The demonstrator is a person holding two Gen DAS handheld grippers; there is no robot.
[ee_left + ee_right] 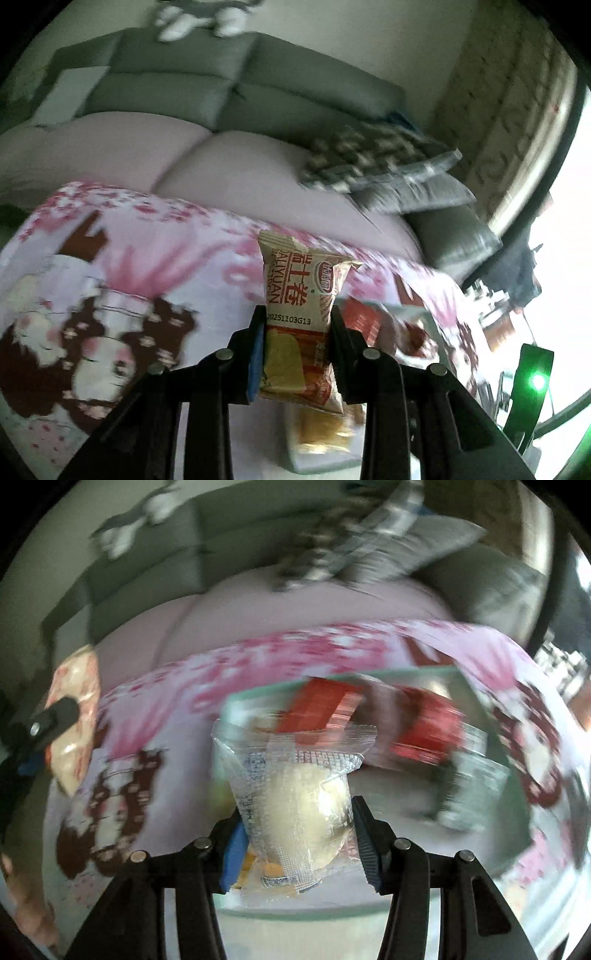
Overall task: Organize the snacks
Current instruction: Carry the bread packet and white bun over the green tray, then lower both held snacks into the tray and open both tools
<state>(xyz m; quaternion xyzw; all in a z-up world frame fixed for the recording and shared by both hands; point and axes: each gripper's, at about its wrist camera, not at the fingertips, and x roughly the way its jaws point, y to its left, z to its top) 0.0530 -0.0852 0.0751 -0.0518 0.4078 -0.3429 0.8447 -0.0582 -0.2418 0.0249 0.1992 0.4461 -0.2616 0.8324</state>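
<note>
Now the left tongs point(297, 354) clamp a tan snack packet point(301, 314) with red print, low in the centre of the left wrist view, above a pink cartoon-print cloth point(110, 277). The right tongs point(299, 842) grip a clear wrapped pastry point(295, 794), bottom centre of the right wrist view. Behind it, a pale green tray point(476, 686) holds blurred red packets point(321, 705). A grey sofa point(221, 85) fills the upper frame.
</note>
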